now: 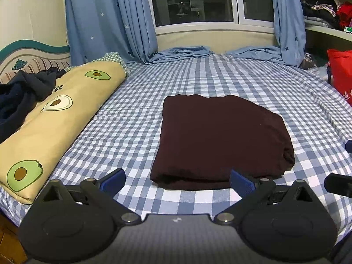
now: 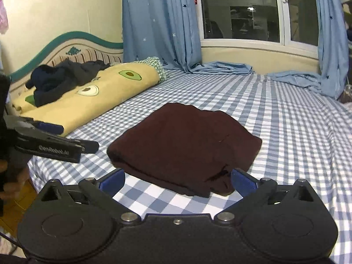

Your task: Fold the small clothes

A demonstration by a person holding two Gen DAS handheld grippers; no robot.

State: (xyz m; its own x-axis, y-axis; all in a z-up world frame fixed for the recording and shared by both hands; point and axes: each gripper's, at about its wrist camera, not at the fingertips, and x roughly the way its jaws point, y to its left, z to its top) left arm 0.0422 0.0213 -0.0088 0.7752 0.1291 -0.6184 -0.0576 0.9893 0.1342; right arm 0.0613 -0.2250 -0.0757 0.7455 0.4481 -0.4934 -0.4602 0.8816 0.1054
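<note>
Bedding in blue-and-white check covered the bed (image 1: 136,118), and a dark maroon garment (image 1: 220,140) lay folded into a thick rectangle near its middle, flat on the sheet. No box or basket appeared; the nearest thing to a container was a red bag (image 1: 341,74) at the right edge of the left wrist view, cut off by the frame, its contents hidden. The left gripper (image 1: 177,181) hovered just short of the garment's near edge with its blue pads spread wide and nothing between them. The right gripper (image 2: 177,181) sat likewise at the garment's near corner, fingers wide apart and holding nothing; whether the right-hand pad touched the cloth could not be told. A rolled yellow quilt with avocado prints (image 1: 55,118) lay along the left side of the bed, with a crumpled dark navy garment (image 2: 63,79) heaped on top of it. Behind stood a striped headboard with a teal rim (image 2: 72,44), blue star-patterned curtains (image 1: 105,19) whose ends pooled on the mattress, and a dark window (image 1: 193,0). Shelves at the upper right held piled clothes (image 1: 325,13), too small and dim to make out.
</note>
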